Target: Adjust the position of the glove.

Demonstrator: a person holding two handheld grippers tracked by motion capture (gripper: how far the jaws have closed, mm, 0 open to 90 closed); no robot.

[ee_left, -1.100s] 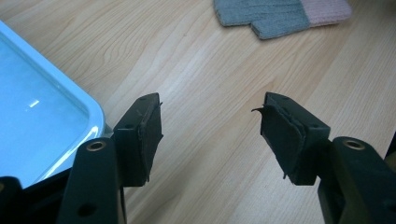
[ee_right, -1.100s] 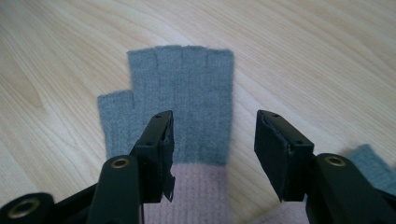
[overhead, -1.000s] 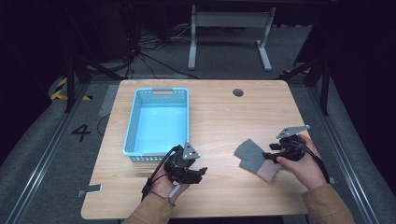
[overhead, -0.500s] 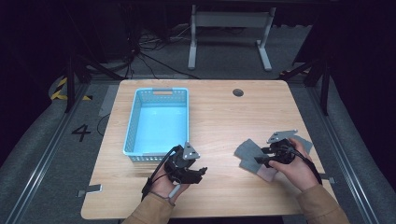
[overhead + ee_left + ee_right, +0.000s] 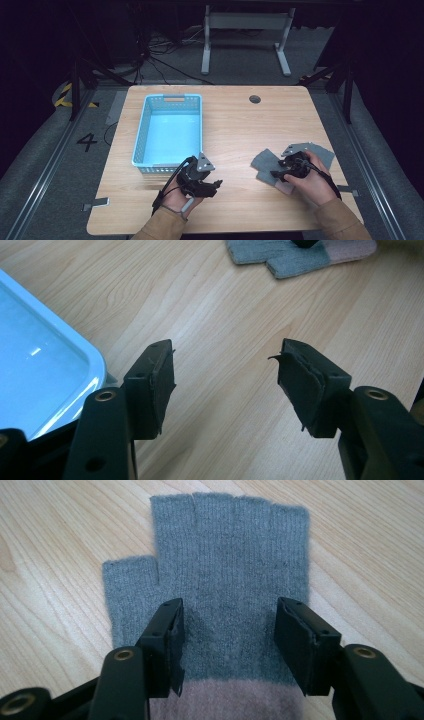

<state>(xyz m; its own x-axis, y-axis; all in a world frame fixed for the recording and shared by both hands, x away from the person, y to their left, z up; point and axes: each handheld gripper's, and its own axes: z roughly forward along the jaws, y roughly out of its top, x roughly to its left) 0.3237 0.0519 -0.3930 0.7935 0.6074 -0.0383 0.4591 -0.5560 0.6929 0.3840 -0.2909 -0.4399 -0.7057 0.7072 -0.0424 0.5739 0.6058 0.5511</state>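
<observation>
Lowered since the earlier frame, the right gripper (image 5: 283,171) is now seen down over the grey glove (image 5: 220,580), where a second ago it was held higher and further to the right edge of the table. Its jaws are spread wide in the right gripper view, one on each side of the glove's palm, with the knit lying flat between them and not pinched. The glove is laid open on the wood, finger stubs pointing away from the gripper, thumb stub off to the left in that view, and a pinkish cuff (image 5: 225,700) is seen just under the jaws. In the high view the glove (image 5: 265,162) is found at the near right part of the wooden table (image 5: 235,120), partly covered by the right hand (image 5: 312,177).

The left gripper (image 5: 202,186) is held in place at the near edge, close to the front corner of the blue basket (image 5: 170,127). Its jaws are parted too, with nothing but bare wood seen between them in the left gripper view. The basket's corner (image 5: 75,370) is caught at the left of that view, and the glove (image 5: 285,255) is seen well apart at the top
</observation>
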